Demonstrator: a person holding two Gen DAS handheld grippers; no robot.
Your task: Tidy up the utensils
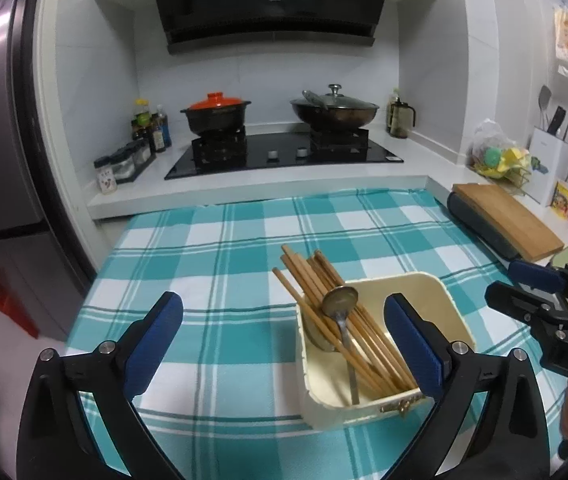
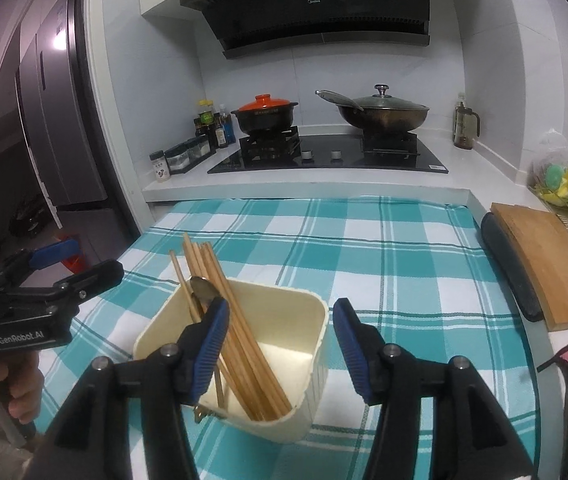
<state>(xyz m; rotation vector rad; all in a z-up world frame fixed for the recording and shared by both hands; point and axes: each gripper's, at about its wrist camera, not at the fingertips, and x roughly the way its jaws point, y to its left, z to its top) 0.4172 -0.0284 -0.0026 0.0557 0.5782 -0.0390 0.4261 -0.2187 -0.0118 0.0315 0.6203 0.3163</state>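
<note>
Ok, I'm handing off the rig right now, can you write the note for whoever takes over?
Left claw: open, empty, hovering beside the cream container.
Right claw: open, empty, over the same container.
Things: wooden chopsticks and a metal spoon lean inside the container on the checked cloth.
Done: utensils appear gathered in the container.
Left: nothing else loose is visible on the cloth; check whether the container needs sorting or moving.

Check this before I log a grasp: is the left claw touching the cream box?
Cannot tell. In the left wrist view the left claw stands open, its right finger overlapping the cream box; no gap or contact shows plainly.
</note>
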